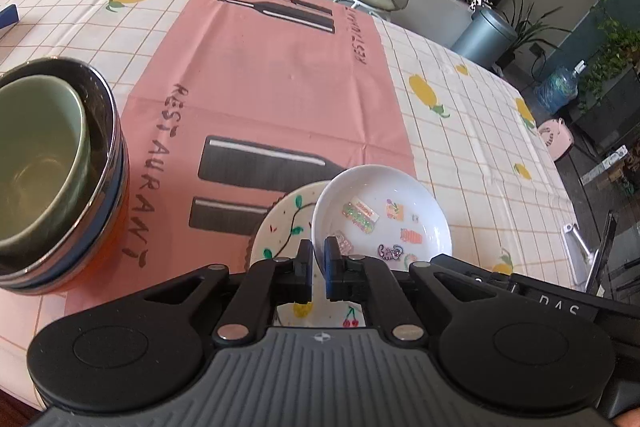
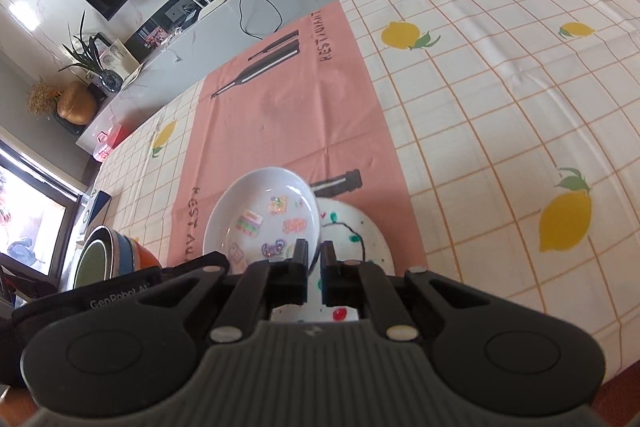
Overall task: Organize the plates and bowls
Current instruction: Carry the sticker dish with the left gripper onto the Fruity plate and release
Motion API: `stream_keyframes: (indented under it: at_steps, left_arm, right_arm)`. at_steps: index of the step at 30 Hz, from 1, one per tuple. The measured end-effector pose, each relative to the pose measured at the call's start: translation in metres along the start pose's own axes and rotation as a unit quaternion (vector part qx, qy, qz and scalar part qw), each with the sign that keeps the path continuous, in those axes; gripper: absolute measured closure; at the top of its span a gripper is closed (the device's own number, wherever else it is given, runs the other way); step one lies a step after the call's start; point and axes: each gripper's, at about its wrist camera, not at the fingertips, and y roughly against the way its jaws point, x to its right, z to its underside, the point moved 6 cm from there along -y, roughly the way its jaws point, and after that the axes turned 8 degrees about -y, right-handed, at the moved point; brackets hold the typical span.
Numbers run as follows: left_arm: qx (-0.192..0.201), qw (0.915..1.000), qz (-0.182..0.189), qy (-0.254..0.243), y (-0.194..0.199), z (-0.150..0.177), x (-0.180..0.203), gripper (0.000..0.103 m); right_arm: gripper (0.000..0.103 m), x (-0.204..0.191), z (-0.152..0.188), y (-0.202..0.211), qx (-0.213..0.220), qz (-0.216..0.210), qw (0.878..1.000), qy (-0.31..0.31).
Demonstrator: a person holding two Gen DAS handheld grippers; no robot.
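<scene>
You have both grippers clamped on dish rims: your left gripper [image 1: 319,259] is pinched shut on the near rim of the white sticker dish [image 1: 384,223], and your right gripper [image 2: 315,261] looks pinched shut on the rim of the painted plate [image 2: 360,239] beneath it, though the contact is partly hidden. Both dishes sit near the table's [image 2: 500,115] near edge, on the pink mat [image 1: 260,75]. The nested bowl stack [image 1: 60,171] stands toward the left edge. You appear mid-carry; next, set dish on plate squarely, then release.

"RESTAURANT" on pink mat [image 1: 260,79], "GenRobot" on tool [image 2: 116,301]
</scene>
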Motion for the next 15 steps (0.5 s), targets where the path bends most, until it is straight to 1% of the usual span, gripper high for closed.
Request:
stream_keyframes:
  at_steps: [4,7,11,15]
  left_arm:
    - [-0.021,0.9998,0.000,0.004,-0.004,0.014,-0.003,0.097]
    - [-0.030,0.9995,-0.005,0.004,-0.005,0.020,-0.005,0.096]
    - [-0.039,0.9989,-0.021,-0.014,-0.010,0.023,-0.003,0.095]
    - [-0.038,0.9981,-0.035,-0.032,-0.013,0.024,0.000,0.095]
  right_arm:
    - [0.100,0.007,0.013,-0.001,-0.014,0.009,1.000,-0.002]
    - [0.100,0.008,0.020,-0.003,-0.023,0.013,1.000,0.001]
    - [0.100,0.009,0.022,-0.009,-0.028,0.020,0.999,0.003]
    - [0.100,0.006,0.024,-0.015,-0.028,0.039,0.998,0.028]
